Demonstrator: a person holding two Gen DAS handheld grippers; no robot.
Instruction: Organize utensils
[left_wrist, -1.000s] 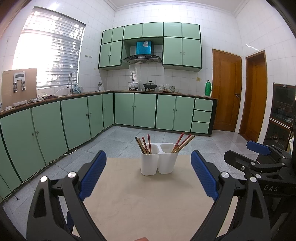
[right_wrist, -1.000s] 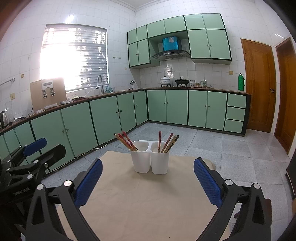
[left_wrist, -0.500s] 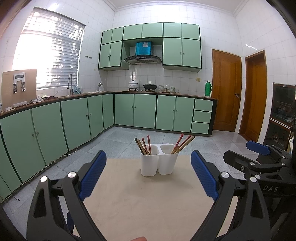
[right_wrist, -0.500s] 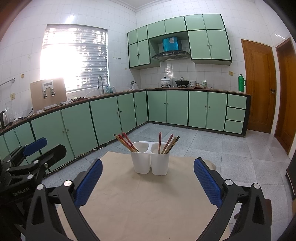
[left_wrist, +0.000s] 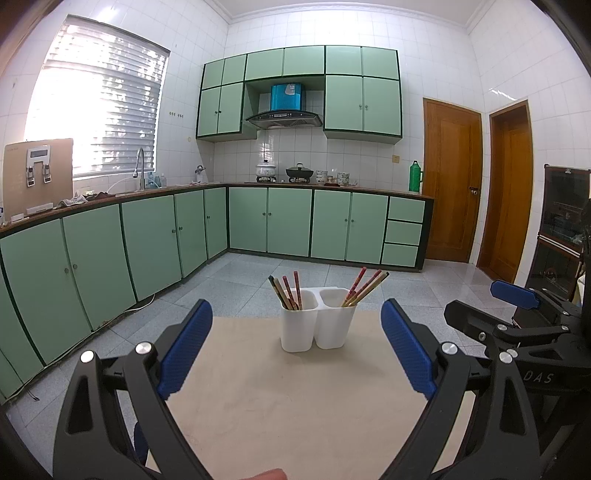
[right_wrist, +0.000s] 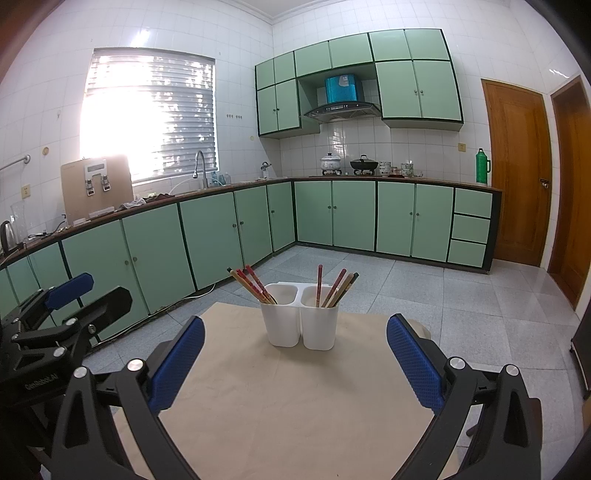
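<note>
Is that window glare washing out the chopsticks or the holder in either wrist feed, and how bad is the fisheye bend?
Left wrist view: window blown out, yet white holder and chopsticks stay sharp. Right wrist view: harsher glare at the window, holder still clear. Both views: cabinets bow near the edges.

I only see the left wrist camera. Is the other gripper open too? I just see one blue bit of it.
Observer: Yes. The right gripper is open, with its blue padded fingers spread wide and nothing between them.
Operator: What's past the brown board on the counter?
Observer: A dark kettle beside a clear container, at the counter's far left end.
Operator: Anything else?
Observer: From here, one red chopstick in the right white plastic cup stands almost straight up.
</note>
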